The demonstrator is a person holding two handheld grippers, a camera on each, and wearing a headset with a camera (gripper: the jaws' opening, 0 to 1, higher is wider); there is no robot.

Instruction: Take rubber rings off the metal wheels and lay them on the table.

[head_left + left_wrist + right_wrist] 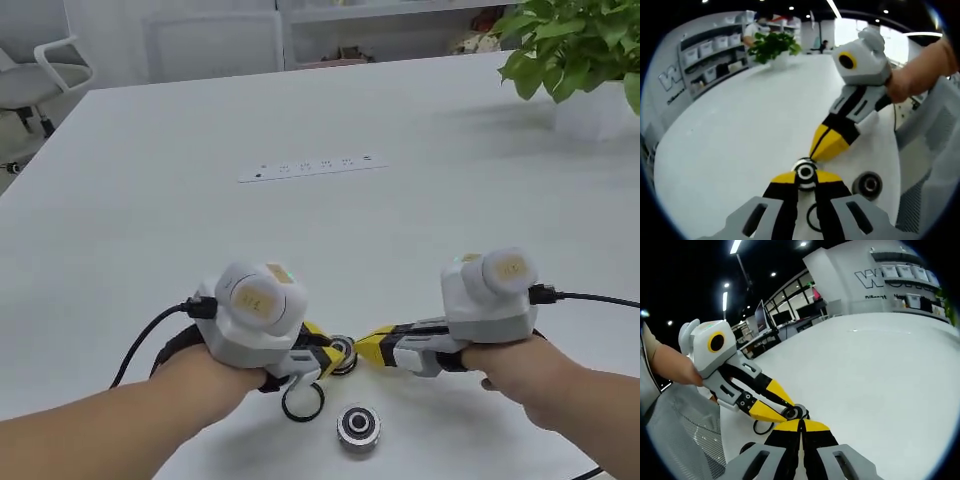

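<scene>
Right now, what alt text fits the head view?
The left gripper clamps a wheel over a white table; the right gripper, jaws shut, meets its rim. A loose ring and a second wheel lie nearer the person.

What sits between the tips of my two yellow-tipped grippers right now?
A small metal wheel, clamped in the left gripper; the right gripper, shut, touches its rim. Seen in the left gripper view.

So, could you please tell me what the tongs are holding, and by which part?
The left tongs clamp a metal wheel across its rim. The right tongs are shut at its edge; whether they pinch anything is unclear.
</scene>
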